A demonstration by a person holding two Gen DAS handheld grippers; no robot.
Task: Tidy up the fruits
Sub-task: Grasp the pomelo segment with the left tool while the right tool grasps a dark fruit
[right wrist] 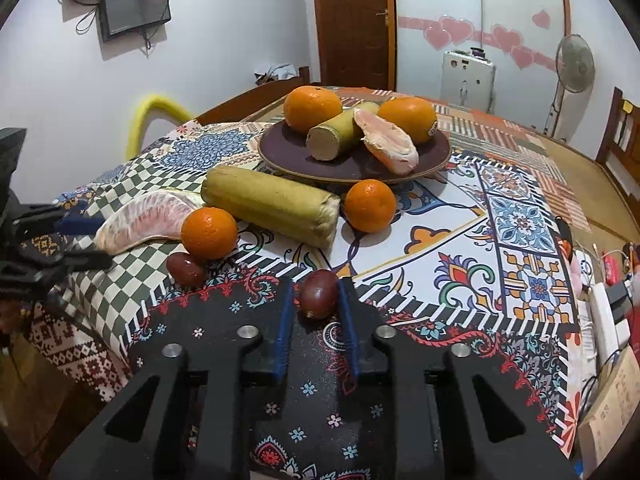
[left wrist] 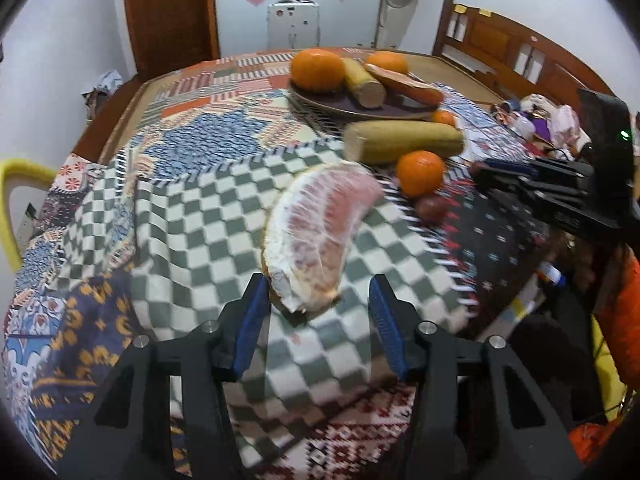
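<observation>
Right hand-held gripper (right wrist: 316,300): its two blue pads are clamped on a small dark red fruit (right wrist: 319,294), one pad on each side. The fruit sits on the black flowery cloth (right wrist: 320,392).
Left hand-held gripper (left wrist: 318,300): its pads stand apart. The near tip of a pomelo slice (left wrist: 320,232) lies between them. The left pad is just beside the slice; whether it touches, one cannot tell. The right pad is clear of it.
Pomelo slice: it lies on the checked cloth (left wrist: 200,240), pink and white.
Second red fruit (right wrist: 186,269): it lies on the cloth, touching a small orange (right wrist: 209,233).
Cane piece (right wrist: 272,206): a long yellow-green stick lying flat behind the small orange, just in front of the plate.
Another small orange (right wrist: 370,205): it sits by the right end of the cane piece, next to the plate.
Plate (right wrist: 352,166): dark and round, farther back. On it are two big oranges (right wrist: 313,108), a short cane piece (right wrist: 340,132) and another pomelo slice (right wrist: 390,142).
Far back: a brown door (right wrist: 352,20) and a fan (right wrist: 575,64) by the wall.
</observation>
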